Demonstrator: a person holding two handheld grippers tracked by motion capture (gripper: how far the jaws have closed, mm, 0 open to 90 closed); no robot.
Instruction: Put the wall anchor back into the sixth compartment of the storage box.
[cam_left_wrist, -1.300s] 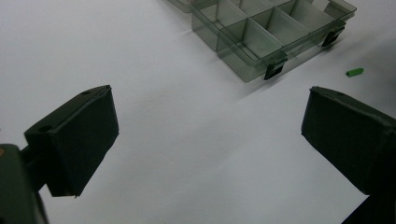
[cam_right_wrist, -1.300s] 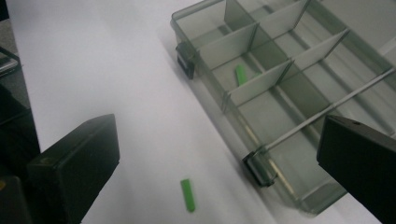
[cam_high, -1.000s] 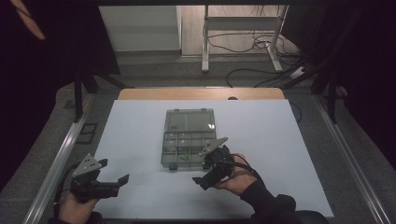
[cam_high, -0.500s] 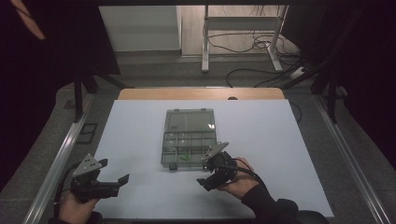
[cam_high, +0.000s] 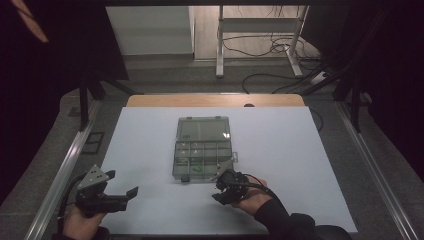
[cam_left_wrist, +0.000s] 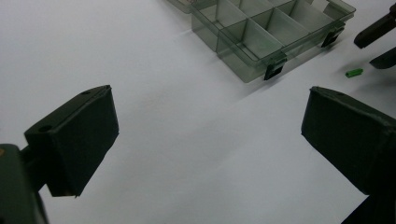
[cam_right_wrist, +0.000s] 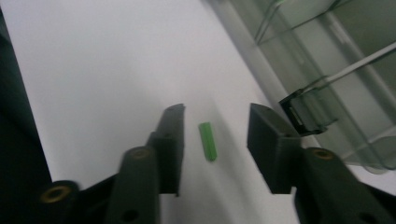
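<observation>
**Green peg between the right jaws, not yet gripped**

Green plastic peg (cam_right_wrist: 208, 141), short and cylindrical, lies flat on the white table surface (cam_high: 300, 150), just in front of the near edge of the compartment box (cam_high: 204, 148). In the right gripper view it sits in the gap between the two black jaws, with white surface visible on both sides of it, so neither pad touches it. The peg lies closer to the jaw on the left of that view. The right gripper (cam_right_wrist: 215, 135) has its jaws part-way in; they have just been closing, with the peg between them, and no grip is made yet.

Compartment box: clear, smoke-tinted plastic, lid folded back away from the person, dividers visible, black latches (cam_right_wrist: 299, 114) on its near wall. One latch stands just beside the right gripper's outer jaw. A small green item shows inside one near compartment in the high view; too small to identify.

Left gripper (cam_high: 120, 192) is held low over the table at the near left, well apart from the box, jaws spread wide with nothing between them. Its own view shows the peg (cam_left_wrist: 354, 73) off to the far right, near the tips of the other gripper (cam_left_wrist: 378, 44).

Right hand (cam_high: 250, 197) holds its gripper pointed down at the table, next to the near right corner of the box.
</observation>
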